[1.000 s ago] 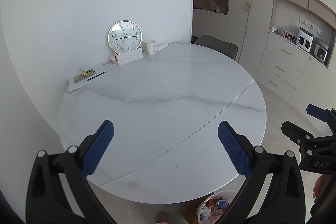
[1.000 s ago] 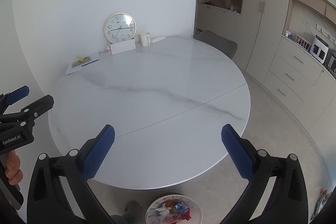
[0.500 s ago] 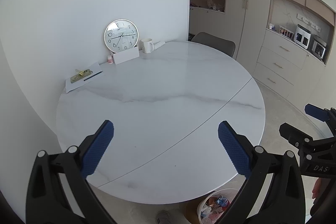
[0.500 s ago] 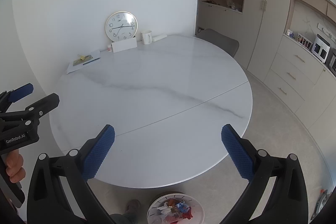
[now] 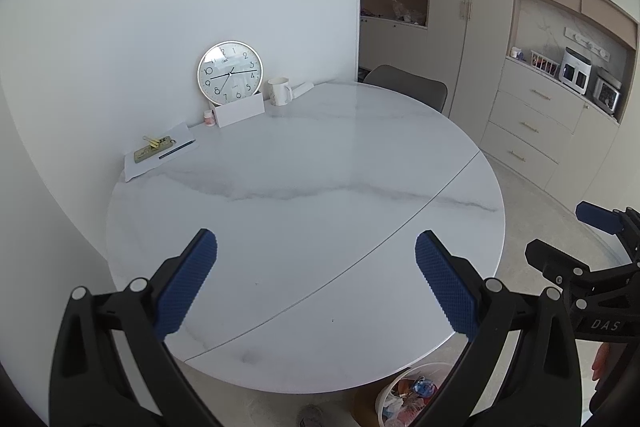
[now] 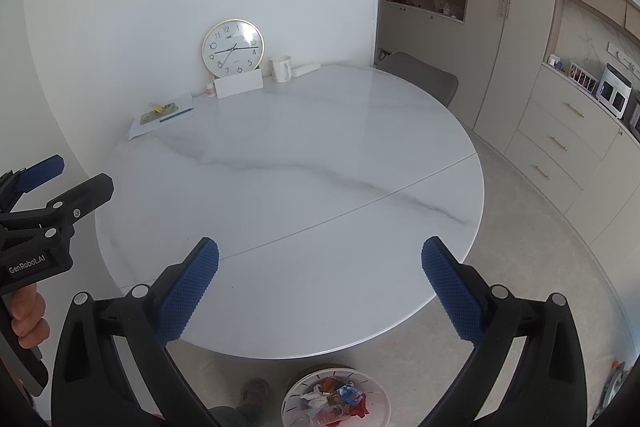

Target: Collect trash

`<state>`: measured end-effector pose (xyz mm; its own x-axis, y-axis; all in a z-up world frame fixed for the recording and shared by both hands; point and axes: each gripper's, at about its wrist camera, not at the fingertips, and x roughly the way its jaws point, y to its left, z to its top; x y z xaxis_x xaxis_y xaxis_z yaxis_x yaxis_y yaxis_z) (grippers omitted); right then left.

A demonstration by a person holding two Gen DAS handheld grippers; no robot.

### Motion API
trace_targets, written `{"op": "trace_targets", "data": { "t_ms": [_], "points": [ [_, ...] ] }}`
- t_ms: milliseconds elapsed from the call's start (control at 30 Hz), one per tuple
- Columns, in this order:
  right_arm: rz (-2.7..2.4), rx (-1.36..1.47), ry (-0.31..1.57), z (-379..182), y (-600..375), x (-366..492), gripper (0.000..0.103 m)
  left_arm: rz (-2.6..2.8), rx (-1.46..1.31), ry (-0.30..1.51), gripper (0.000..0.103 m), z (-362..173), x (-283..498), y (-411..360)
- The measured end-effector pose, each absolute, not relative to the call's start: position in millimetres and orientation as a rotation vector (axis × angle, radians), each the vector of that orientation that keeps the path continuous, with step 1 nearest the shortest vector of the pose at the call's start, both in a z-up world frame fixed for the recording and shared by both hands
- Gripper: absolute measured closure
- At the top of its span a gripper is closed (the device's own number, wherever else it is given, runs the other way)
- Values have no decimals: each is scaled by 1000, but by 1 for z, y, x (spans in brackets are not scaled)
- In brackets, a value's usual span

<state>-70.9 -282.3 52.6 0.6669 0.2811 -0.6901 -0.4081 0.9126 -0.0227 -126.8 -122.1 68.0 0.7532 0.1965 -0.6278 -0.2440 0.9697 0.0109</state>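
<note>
A round white bin (image 6: 376,403) full of crumpled wrappers (image 6: 336,397) stands on the floor under the near edge of the round marble table (image 6: 304,163); it also shows in the left wrist view (image 5: 382,397). My left gripper (image 5: 316,267) is open and empty above the table's near part. My right gripper (image 6: 320,273) is open and empty above the table's near edge. Each gripper shows at the side of the other's view, the right one (image 5: 568,239) and the left one (image 6: 76,179).
At the table's far side stand a wall clock (image 5: 229,73), a white card box (image 5: 240,110), a white mug (image 5: 279,91), a small pink bottle (image 5: 209,117) and a paper sheet with clips and a pen (image 5: 160,151). A grey chair (image 5: 408,91) stands behind. Cabinets (image 5: 532,123) line the right.
Both grippers have drawn slightly back and up from the table, so it looks a little smaller. Both stay open and empty.
</note>
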Motion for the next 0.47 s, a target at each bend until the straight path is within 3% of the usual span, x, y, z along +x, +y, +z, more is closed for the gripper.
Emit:
{"op": "trace_targets", "data": {
  "t_ms": [467],
  "points": [
    [395,-181,745,51,-281,-68,2,225,-101,676,8,69,-126,-121]
  ]
}}
